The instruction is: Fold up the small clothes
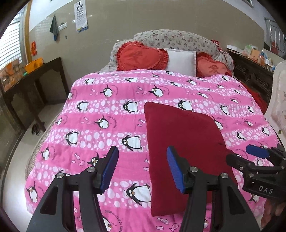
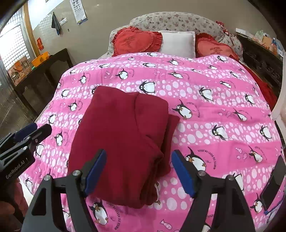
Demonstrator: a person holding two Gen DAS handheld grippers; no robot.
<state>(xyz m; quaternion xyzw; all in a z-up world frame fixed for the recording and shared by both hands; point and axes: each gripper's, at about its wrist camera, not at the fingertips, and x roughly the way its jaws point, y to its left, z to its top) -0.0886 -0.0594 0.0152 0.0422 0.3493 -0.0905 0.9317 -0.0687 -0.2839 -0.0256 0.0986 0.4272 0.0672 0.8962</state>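
Red folded garment [image 2: 121, 142] on pink quilt [image 2: 214, 116], beneath 2 spread, empty claws.

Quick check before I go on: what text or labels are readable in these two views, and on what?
"DAS": on the right gripper body, left wrist view.
"GenRobot.AI": on the left gripper body, right wrist view.
"...AU LEVER DU JOUR": printed beside penguins on the pink quilt; other words blurred.
Eye chart on the wall: rows too small to read.
Red heart pillows: one embroidered character each, too blurred to read.
Folded red garment: no text.
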